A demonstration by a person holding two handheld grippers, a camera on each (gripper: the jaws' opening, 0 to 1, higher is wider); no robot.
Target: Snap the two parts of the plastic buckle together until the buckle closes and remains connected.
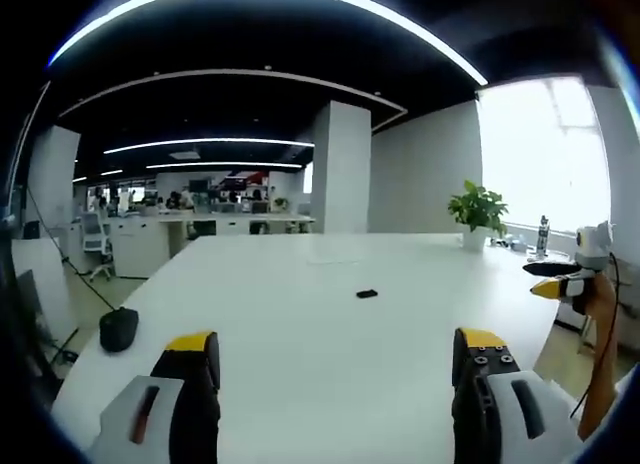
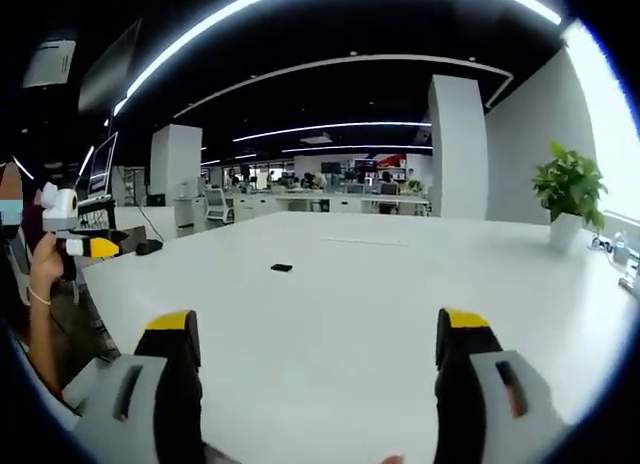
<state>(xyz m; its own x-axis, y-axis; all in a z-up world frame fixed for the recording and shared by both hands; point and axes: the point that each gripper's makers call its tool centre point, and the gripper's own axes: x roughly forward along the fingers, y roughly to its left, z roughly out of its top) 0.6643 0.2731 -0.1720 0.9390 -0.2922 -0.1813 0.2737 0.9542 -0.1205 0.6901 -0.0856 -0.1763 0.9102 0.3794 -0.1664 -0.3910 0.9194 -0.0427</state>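
Table was white; small buckle on it black. Both grippers, left & right, had black jaws w/ yellow tips, grey bodies. Plant green in white pot.

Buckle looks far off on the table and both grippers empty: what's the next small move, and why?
Probably bring both grippers forward toward the small black buckle lying alone on the white table. The left gripper and right gripper are open, empty, and well short of it. Whether its two parts are separate is too small to tell.
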